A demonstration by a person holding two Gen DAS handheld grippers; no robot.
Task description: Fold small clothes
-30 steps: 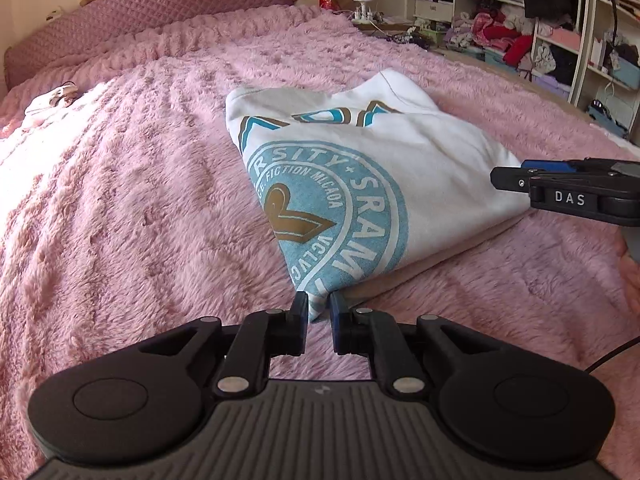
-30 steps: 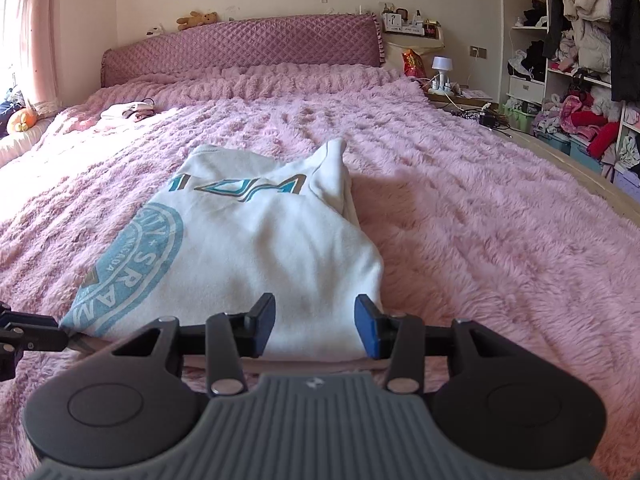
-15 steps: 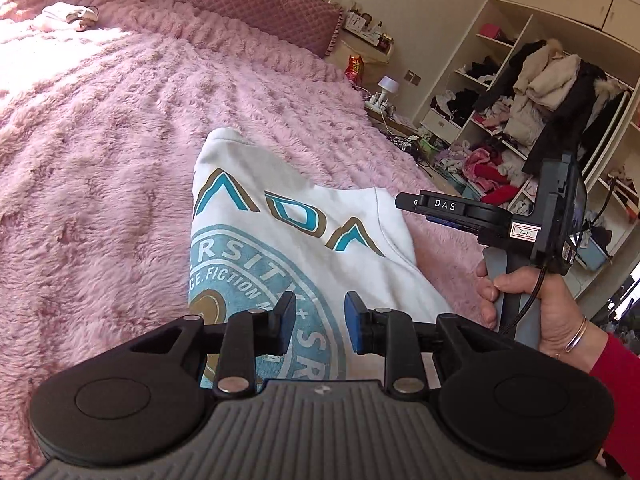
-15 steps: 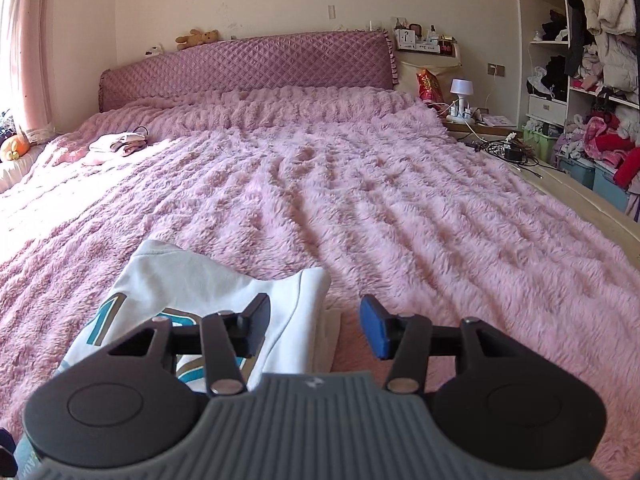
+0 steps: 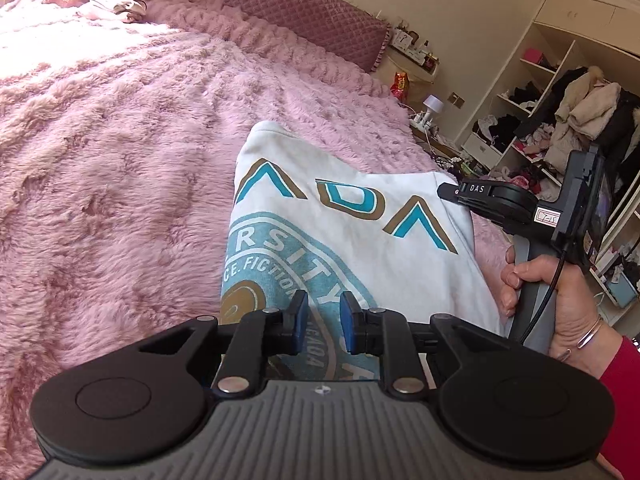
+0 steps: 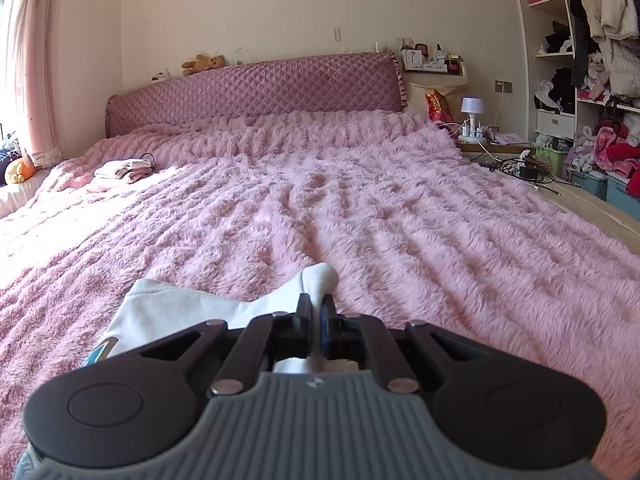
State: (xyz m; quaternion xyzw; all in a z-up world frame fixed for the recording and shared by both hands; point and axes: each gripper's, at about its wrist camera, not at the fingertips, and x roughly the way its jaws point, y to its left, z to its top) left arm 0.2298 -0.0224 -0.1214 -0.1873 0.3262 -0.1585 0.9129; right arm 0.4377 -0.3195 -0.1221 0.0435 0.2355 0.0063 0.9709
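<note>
My left claw (image 5: pixel 323 322) hangs over the near end of the shirt (image 5: pixel 348 240), its blue pads a narrow gap apart with nothing between them. The shirt lies folded on the bed (image 5: pixel 120 160), its long axis running away from me toward the headboard (image 5: pixel 304 12) and leaning a little left, the round print at my end and the big letters further up. A second ago this claw sat almost closed at the shirt's near corner; half a second ago it was already up over the print with the same narrow gap. My right claw (image 6: pixel 317 314) is pinched shut on a white corner of the shirt (image 6: pixel 320 280), which bunches up past the pads; half a second ago those pads stood wide beside that edge. Only the left view shows the print, the letters, my right hand (image 5: pixel 560 292) round its handle, and the right claw (image 5: pixel 450 192) at the shirt's far right corner. Only the right view shows the fabric caught between the pads, and beyond it the open blanket, a small pile of clothes (image 6: pixel 124 170) far left, and the bedside lamp (image 6: pixel 472 110).
</note>
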